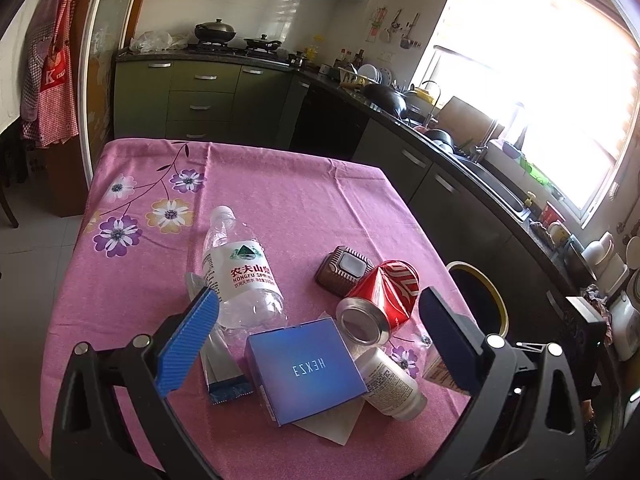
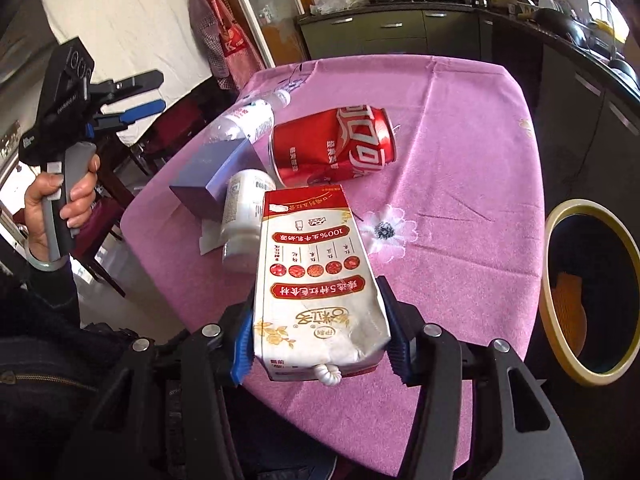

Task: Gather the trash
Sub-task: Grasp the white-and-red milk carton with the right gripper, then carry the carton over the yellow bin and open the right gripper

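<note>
While the left gripper (image 1: 320, 320) gapes empty, the right gripper (image 2: 320, 344) pinches a dented red-and-white carton (image 2: 316, 280).

From my feed it's a small kitchen: green cabinets (image 1: 200, 96) at 12 o'clock with a stove (image 1: 236, 46) on top, a blown-out bright window (image 1: 532, 92) at 2 o'clock, aprons (image 1: 52, 80) hanging at 10, pale tile floor (image 1: 36, 248).

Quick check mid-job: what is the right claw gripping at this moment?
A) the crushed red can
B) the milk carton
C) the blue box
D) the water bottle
B: in the right wrist view the right claw has both pads pressed on the white-and-red milk carton, lifted over the pink tablecloth.
</note>
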{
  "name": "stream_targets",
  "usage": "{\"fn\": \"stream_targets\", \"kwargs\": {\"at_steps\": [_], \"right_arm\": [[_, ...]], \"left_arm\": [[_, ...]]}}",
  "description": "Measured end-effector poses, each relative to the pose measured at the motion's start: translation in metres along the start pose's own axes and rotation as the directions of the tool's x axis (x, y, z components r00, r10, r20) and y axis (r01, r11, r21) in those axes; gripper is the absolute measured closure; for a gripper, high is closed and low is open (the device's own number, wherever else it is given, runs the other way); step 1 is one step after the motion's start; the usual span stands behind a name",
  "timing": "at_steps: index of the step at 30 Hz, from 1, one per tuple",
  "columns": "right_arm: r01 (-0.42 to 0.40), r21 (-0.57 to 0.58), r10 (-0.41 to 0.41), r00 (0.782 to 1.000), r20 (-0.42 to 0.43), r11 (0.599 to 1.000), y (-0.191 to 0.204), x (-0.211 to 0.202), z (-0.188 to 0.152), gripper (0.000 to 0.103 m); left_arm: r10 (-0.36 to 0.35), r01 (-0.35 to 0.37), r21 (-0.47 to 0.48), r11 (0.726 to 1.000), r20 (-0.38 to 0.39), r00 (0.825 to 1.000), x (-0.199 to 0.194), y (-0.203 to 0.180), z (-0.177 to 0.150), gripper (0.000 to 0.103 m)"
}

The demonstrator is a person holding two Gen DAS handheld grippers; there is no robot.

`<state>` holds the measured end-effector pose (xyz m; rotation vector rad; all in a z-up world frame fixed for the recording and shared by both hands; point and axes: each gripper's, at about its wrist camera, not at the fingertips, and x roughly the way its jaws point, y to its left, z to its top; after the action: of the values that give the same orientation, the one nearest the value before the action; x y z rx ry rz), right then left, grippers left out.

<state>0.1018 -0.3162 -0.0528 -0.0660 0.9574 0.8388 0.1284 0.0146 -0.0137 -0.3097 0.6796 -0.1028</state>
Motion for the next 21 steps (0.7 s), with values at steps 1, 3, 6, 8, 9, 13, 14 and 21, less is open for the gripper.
{"fn": "stream_targets", "kwargs": {"at_steps": [1,3,6,8,9,13,14,21], "right_arm": [[-0.003,0.009,0.003,1.0,0.016,1.0,-0.001,-0.005,0.001,0.05],[0.004,0.018,-0.005,0.999,0.049,1.0,-0.003,-0.017,0.003,0.05],[0.066,0.026,-0.068,0.992,0.104,0.998,-0.011,-0.037,0.009,0.05],[0.154,0.062,-0.161,0.977,0.141,0.986,-0.028,-0.052,0.012,0.05],[0.203,0.089,-0.215,0.965,0.152,0.975,-0.04,-0.058,0.012,0.05],[0.392,0.238,-0.425,0.899,0.108,0.889,-0.11,-0.065,0.009,0.05],[0.429,0.267,-0.466,0.88,0.09,0.863,-0.126,-0.062,0.007,0.05],[0.512,0.415,-0.584,0.81,0.061,0.753,-0.196,-0.051,-0.005,0.019]], "left_arm": [[0.0,0.001,0.002,1.0,0.0,1.0,0.0,-0.001,0.0,0.008],[0.0,0.0,0.006,1.0,-0.002,1.0,0.001,-0.003,0.0,0.008],[-0.002,0.002,0.011,1.0,-0.002,1.0,0.0,-0.005,0.0,0.008],[-0.005,0.005,0.013,1.0,-0.003,1.0,0.0,-0.006,0.0,0.008],[-0.006,0.006,0.015,1.0,-0.004,1.0,0.0,-0.006,0.0,0.008],[-0.005,0.005,0.02,1.0,-0.012,1.0,0.002,-0.008,-0.001,0.008],[-0.006,0.006,0.021,1.0,-0.015,1.0,0.002,-0.008,-0.002,0.008],[-0.003,0.003,0.007,1.0,-0.053,0.999,0.009,-0.008,-0.005,0.008]]}}
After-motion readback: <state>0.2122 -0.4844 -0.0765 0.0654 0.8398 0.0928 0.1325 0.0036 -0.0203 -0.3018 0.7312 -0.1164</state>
